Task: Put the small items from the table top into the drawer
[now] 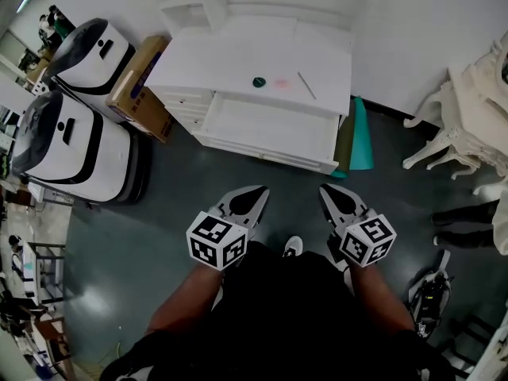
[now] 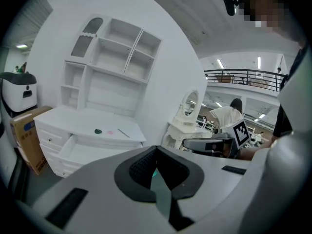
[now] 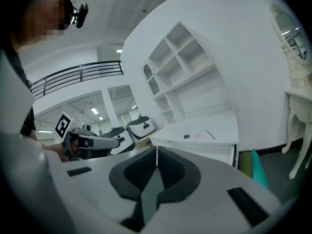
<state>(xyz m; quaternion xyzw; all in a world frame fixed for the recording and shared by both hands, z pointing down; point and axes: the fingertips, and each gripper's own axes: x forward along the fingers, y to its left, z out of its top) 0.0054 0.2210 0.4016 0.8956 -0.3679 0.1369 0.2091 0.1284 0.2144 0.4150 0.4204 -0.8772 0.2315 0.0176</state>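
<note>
On the white desk top (image 1: pixel 222 62) lie a dark green round item (image 1: pixel 259 82), a pink item (image 1: pixel 280 82) and a thin stick (image 1: pixel 306 86). Below them the desk's drawer (image 1: pixel 270 129) stands pulled open. Both grippers hang over the dark floor, well short of the desk. The left gripper (image 1: pixel 262 189) is shut and holds nothing. The right gripper (image 1: pixel 324 189) is likewise shut and holds nothing. The left gripper view looks past its shut jaws to the green item (image 2: pixel 98 130), pink item (image 2: pixel 110 132) and stick (image 2: pixel 123 133). The right gripper view shows them too: green item (image 3: pixel 186 136), pink item (image 3: pixel 198 136).
Two white-and-black machines (image 1: pixel 75 141) and a cardboard box (image 1: pixel 139 86) stand left of the desk. A teal roll (image 1: pixel 361 133) leans at the desk's right end. An ornate white table (image 1: pixel 468 117) and another person's legs (image 1: pixel 468 221) are at the right.
</note>
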